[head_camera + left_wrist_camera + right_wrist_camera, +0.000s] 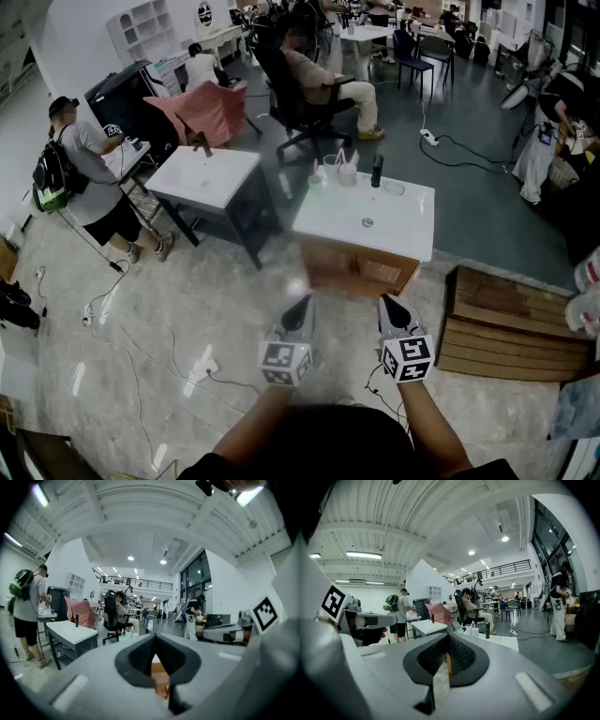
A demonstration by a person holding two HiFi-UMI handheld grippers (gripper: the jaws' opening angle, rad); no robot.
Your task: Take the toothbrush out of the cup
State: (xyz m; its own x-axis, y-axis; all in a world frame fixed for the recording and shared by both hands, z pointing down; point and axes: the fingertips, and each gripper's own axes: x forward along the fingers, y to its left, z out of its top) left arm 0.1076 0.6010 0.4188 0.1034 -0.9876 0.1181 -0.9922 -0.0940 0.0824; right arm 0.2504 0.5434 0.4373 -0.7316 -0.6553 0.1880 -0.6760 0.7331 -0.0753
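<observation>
Cups (339, 172) far off on white table (398, 230), toothbrush indistinct, left tool (301, 305) and right tool (390, 304) closed, empty.

Bright ceiling strip lights (363, 555), glare patches on glossy floor (187, 309), dark fisheye corners, soft foreground blur

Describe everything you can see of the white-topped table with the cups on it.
The white-topped table stands ahead in the head view, turned slightly askew. Its rectangular top looks smooth and glossy and sits on a brown, wooden-looking base. A small round mark shows near the middle of the top. Along the far edge stand a few small cups and a dark upright bottle. Thin stems rise from the cups, too small to name. A second white table stands apart at its left.
</observation>
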